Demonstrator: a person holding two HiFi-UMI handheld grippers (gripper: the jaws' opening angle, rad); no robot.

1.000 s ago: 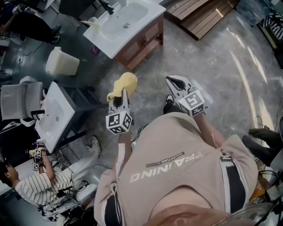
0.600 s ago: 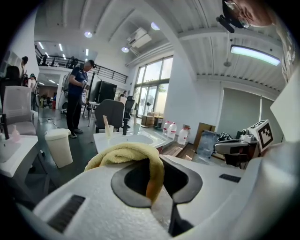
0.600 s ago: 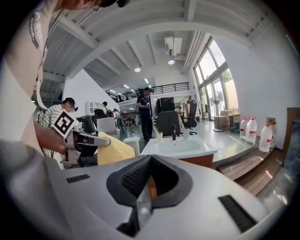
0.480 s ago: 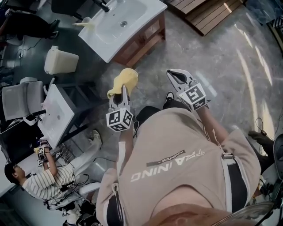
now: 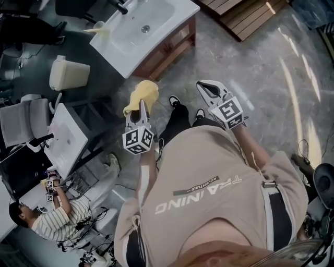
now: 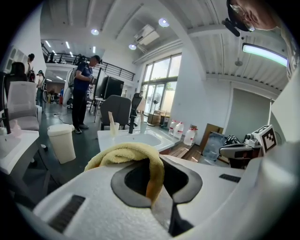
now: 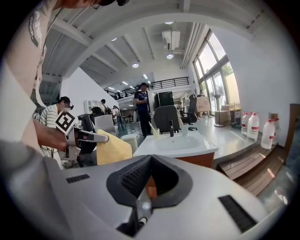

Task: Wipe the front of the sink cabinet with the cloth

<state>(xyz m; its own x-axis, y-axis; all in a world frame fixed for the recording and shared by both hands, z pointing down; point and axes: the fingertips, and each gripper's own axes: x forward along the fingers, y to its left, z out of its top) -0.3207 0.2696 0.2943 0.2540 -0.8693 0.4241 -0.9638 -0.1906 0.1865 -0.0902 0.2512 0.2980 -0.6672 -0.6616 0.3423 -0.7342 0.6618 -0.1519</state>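
Observation:
In the head view my left gripper (image 5: 142,106) is shut on a yellow cloth (image 5: 141,94) that bunches over its tips. It hangs above the grey floor, short of the wooden sink cabinet (image 5: 168,49) under the white basin (image 5: 136,28). The right gripper (image 5: 202,87) is shut and holds nothing, level with the left one. In the left gripper view the cloth (image 6: 123,153) drapes across the left gripper (image 6: 152,161), with the basin (image 6: 136,138) beyond. The right gripper view shows the right gripper (image 7: 149,159) shut, the cabinet front (image 7: 199,159) ahead and the cloth (image 7: 112,149) at left.
A beige waste bin (image 5: 70,74) stands left of the cabinet. A second white basin on a dark frame (image 5: 65,136) and a grey chair (image 5: 23,120) are further left, beside a seated person in a striped shirt (image 5: 52,219). A wooden platform (image 5: 245,15) lies behind the cabinet.
A dark trouser leg and shoes have come forward between the grippers. The left gripper and cloth have drifted slightly left and up; the hold on the cloth is unchanged.

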